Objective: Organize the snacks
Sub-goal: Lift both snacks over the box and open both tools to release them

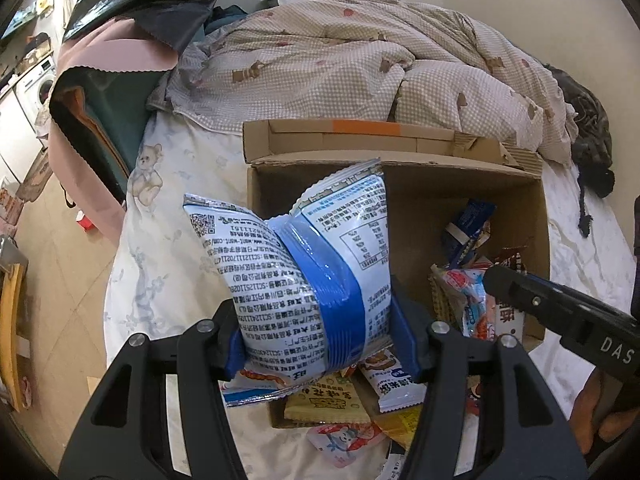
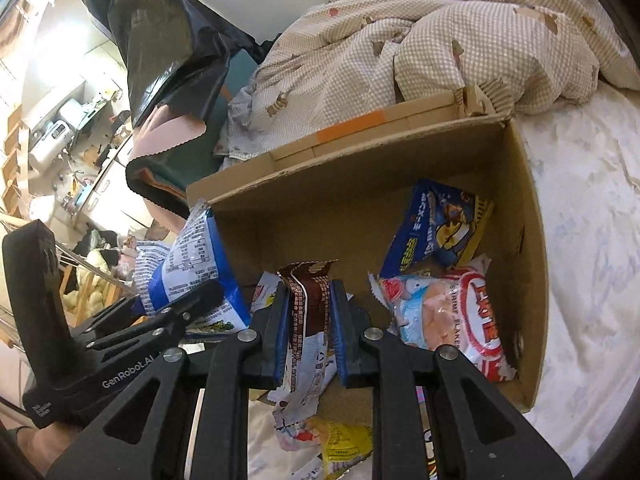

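Note:
My left gripper (image 1: 320,344) is shut on a blue and white snack bag (image 1: 304,264) and holds it over the left wall of an open cardboard box (image 1: 536,216). The bag also shows in the right wrist view (image 2: 192,276), with the left gripper (image 2: 168,320) below it. My right gripper (image 2: 308,320) is shut on a brown and white snack packet (image 2: 306,320) above the box's near edge. In the box (image 2: 524,216) lie a dark blue packet (image 2: 436,232) and a red and white shrimp flakes bag (image 2: 448,320). The right gripper (image 1: 560,304) reaches in from the right.
The box stands on a white bed sheet (image 1: 168,216). A checked beige duvet (image 1: 360,60) is heaped behind it. A black plastic bag (image 2: 160,32) and pink and green bags (image 1: 100,92) stand to the left. More snack packets (image 1: 344,432) lie at the box's near edge.

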{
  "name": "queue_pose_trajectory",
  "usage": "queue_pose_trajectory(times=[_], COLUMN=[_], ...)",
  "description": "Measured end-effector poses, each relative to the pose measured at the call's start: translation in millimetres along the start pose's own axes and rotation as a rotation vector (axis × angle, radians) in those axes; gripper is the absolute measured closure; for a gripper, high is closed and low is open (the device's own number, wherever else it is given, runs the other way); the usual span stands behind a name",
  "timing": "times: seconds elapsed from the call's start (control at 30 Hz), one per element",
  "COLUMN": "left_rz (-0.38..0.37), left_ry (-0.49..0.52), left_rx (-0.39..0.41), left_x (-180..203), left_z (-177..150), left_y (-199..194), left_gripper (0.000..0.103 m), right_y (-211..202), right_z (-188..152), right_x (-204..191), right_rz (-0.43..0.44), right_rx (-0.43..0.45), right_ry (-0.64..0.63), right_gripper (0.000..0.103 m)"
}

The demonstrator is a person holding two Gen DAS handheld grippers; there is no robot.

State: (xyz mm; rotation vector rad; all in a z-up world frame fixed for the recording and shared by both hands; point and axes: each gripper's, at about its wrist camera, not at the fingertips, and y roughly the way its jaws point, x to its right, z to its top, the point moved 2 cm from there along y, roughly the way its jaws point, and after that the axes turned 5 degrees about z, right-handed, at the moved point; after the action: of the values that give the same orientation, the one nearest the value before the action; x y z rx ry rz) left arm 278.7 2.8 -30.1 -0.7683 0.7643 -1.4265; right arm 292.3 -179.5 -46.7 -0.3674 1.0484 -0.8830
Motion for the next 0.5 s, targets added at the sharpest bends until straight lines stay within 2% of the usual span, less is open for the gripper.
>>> queue_pose_trajectory(times=[0.27, 0.37, 0.4, 0.5], left_rz=[0.009, 0.035, 0.036, 0.039], left_ry=[0.014, 0.024, 0.025, 0.002], left_rx=[0.009, 0.01, 0.011, 0.019], left_x=[3.7, 4.9, 5.0, 2.6], left_z=[-0.8, -2.2, -2.2, -0.9], left_y=[-1.3, -1.8, -2.2, -5.7], left_gripper=[0.047, 0.046, 0.042, 0.02], right_y=[-1.8, -1.7, -2.4, -4.6], right_z=[1.0, 1.6, 1.8, 3.5], right_x=[2.2, 3.1, 2.7, 1.5], right_rz=[0.001, -0.007, -0.01, -0.002], right_rx=[0.009, 0.011, 0.015, 0.028], right_ry=[0.008, 0.008, 0.007, 0.009], right_gripper=[0.083, 0.082, 0.08, 0.08])
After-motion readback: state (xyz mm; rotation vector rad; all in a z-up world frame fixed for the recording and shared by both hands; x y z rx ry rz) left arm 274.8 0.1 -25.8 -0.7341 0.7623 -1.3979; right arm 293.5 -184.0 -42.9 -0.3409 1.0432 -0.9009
